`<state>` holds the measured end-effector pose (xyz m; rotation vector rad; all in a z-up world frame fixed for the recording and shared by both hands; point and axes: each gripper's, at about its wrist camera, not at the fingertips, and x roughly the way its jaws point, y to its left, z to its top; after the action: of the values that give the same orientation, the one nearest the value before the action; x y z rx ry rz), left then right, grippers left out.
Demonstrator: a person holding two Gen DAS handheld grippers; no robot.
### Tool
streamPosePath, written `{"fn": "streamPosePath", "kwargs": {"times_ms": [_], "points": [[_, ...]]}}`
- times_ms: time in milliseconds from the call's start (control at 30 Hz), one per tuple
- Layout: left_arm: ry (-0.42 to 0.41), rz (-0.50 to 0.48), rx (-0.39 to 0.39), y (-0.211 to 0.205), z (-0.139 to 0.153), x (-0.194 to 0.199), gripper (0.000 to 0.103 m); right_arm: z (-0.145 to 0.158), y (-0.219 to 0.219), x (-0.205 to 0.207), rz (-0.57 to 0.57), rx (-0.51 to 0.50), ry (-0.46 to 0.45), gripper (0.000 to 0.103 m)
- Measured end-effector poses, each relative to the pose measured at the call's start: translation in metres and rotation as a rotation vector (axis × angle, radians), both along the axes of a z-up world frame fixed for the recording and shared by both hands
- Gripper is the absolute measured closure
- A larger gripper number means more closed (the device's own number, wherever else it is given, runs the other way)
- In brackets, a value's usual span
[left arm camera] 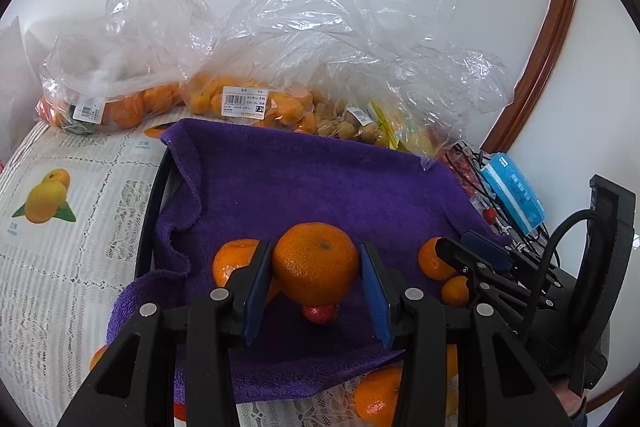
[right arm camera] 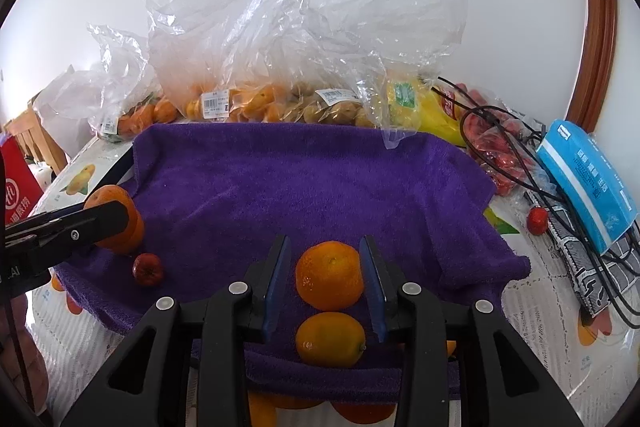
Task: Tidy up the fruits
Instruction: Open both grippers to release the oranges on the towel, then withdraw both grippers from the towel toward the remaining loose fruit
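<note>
A purple towel (left arm camera: 304, 179) (right arm camera: 304, 171) lines a black tray. My left gripper (left arm camera: 316, 267) is shut on a large mandarin (left arm camera: 316, 263), held just above the towel; it also shows in the right wrist view (right arm camera: 116, 217). A small red fruit (left arm camera: 319, 314) (right arm camera: 148, 269) lies below it. My right gripper (right arm camera: 329, 277) is open, its pads on either side of a mandarin (right arm camera: 330, 275) resting on the towel, not touching. A second orange fruit (right arm camera: 330, 339) lies nearer. Other mandarins (left arm camera: 232, 261) (left arm camera: 434, 259) lie on the towel.
Clear plastic bags (left arm camera: 280, 39) (right arm camera: 288, 39) of oranges, kumquats and brown fruits stand behind the tray. A yellow packet (right arm camera: 436, 107), red fruits (right arm camera: 500, 151), black cables (right arm camera: 560, 187) and a blue tissue pack (left arm camera: 514, 193) (right arm camera: 588, 179) lie right. More oranges (left arm camera: 378, 399) lie on the lace tablecloth (left arm camera: 60, 259).
</note>
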<state>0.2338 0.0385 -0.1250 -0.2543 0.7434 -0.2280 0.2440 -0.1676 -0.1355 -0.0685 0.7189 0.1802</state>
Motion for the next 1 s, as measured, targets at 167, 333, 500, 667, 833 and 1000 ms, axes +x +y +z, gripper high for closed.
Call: {"fn": "streamPosePath", "kwargs": {"times_ms": [167, 333, 500, 667, 833, 1000], "points": [[0.007, -0.011, 0.009, -0.004, -0.001, 0.000, 0.062, 0.007, -0.002, -0.005, -0.013, 0.000, -0.028, 0.057], [-0.009, -0.016, 0.060, -0.012, -0.002, -0.002, 0.061, 0.010, -0.005, -0.008, -0.027, 0.000, -0.045, 0.052], [-0.009, -0.021, 0.044, -0.011, 0.000, -0.002, 0.048, 0.012, -0.010, -0.009, -0.042, 0.015, -0.047, 0.052], [-0.007, -0.001, 0.022, -0.005, 0.000, -0.002, 0.046, 0.014, -0.009, -0.011, -0.044, 0.008, -0.056, 0.051], [-0.013, 0.022, 0.033, -0.001, 0.004, -0.004, 0.046, 0.013, -0.006, -0.014, -0.031, -0.002, -0.054, 0.050], [-0.010, 0.030, 0.009, 0.005, 0.007, -0.005, 0.045, 0.014, -0.006, -0.016, -0.031, 0.014, -0.037, 0.050]]}}
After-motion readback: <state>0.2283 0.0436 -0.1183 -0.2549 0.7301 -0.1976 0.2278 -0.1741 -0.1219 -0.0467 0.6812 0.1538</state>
